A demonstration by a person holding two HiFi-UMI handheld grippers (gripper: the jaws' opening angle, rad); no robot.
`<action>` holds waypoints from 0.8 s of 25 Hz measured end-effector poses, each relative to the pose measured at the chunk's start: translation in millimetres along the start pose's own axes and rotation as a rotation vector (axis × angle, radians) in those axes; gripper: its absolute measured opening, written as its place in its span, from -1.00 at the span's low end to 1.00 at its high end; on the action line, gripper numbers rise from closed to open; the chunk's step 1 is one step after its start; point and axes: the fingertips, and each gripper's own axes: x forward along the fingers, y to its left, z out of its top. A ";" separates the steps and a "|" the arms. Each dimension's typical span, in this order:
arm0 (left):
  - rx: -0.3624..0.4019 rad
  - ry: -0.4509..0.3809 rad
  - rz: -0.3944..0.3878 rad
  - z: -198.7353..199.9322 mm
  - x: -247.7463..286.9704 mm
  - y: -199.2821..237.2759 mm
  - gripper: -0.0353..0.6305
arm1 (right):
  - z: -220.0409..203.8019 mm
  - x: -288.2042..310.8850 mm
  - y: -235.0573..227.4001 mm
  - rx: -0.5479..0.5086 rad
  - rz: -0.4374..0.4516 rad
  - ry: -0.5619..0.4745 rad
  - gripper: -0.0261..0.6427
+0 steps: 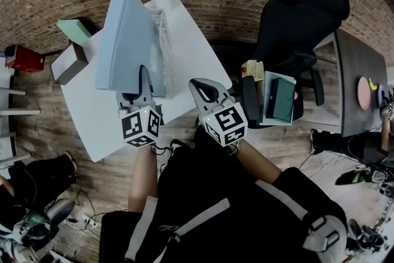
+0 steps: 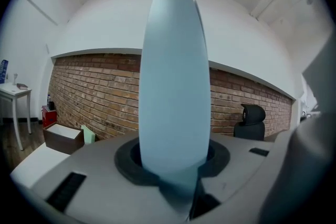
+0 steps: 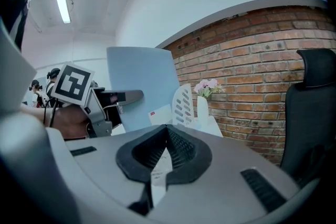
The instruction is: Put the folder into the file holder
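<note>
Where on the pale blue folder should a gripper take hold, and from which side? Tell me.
Its near edge, approached from the person's side. The pale blue folder is upright over the white table, presenting only that thin edge toward the person, so jaws can straddle it. The left gripper is shut on it there.
</note>
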 end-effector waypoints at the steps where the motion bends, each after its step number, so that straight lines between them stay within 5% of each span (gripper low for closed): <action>1: 0.005 -0.003 0.000 -1.8 0.5 -0.5 -0.47 | 0.2 -0.1 0.3 0.000 -0.001 -0.001 -0.89; 20: 0.018 0.139 0.000 -56.4 4.7 -3.9 -0.41 | -4.3 -1.7 -6.9 0.001 0.003 0.009 -0.89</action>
